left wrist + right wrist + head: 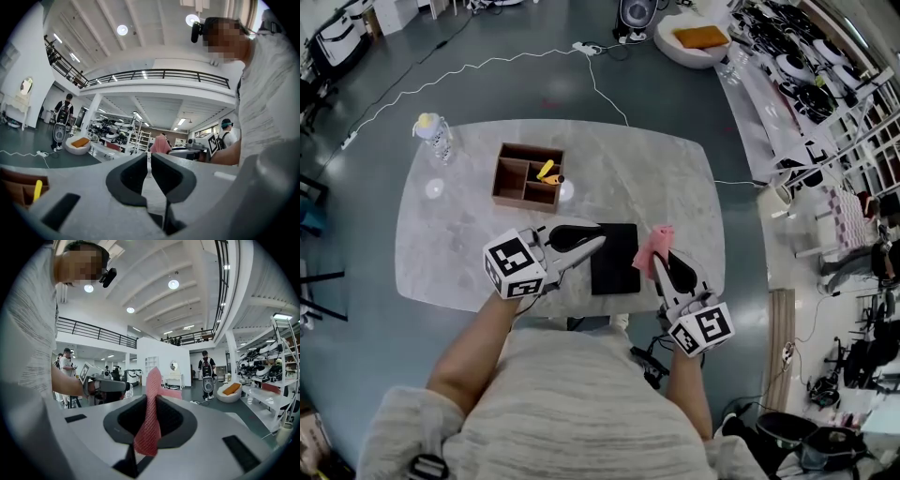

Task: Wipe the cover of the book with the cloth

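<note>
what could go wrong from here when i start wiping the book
1. The book lies near the front edge of the table. The shut left gripper only reaches its left corner, so a wipe might slide it off.
2. The right gripper pinches the cloth in a narrow bunch, so its jaws, not fabric, may rub the cover.

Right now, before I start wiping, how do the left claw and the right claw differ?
The left claw is shut with nothing between its jaws, while the right claw is shut on the pink cloth. The left claw's tip reaches over the left edge of the black book, while the right claw sits just off the book's right edge with the cloth bunched at its tip. Both are shut and flank the book.
</note>
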A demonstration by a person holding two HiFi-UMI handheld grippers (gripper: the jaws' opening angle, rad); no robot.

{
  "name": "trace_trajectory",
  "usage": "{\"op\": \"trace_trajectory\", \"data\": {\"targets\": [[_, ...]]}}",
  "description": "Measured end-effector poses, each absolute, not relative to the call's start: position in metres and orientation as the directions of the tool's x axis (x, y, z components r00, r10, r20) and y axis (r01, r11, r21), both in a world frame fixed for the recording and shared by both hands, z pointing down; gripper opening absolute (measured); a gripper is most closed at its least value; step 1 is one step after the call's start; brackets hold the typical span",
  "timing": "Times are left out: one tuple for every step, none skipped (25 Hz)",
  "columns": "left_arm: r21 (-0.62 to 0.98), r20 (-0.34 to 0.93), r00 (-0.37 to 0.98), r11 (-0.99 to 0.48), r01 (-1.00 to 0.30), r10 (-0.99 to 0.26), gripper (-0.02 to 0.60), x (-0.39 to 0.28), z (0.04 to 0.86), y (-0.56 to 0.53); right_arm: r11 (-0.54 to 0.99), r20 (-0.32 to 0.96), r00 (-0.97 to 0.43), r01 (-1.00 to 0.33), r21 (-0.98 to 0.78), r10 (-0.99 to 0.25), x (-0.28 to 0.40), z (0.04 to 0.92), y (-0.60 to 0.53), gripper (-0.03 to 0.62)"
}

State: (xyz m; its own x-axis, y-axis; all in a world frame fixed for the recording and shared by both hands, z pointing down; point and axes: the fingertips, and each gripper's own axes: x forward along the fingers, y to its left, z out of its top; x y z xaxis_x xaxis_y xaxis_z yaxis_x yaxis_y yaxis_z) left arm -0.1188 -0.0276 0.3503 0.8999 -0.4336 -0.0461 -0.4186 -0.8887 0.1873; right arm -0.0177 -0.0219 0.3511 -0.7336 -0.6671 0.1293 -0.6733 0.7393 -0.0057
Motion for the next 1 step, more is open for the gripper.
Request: {"op": "trace_trajectory", "data": {"targets": [[0.206,-0.045,0.907,-0.892,-0.403,-0.420,0.018,-0.1174,0.3525,-0.0265,0.739,0.130,-0.734,-0.673,-0.006,-0.667,-0.0182,0.3515,-0.0220,0.055]]}}
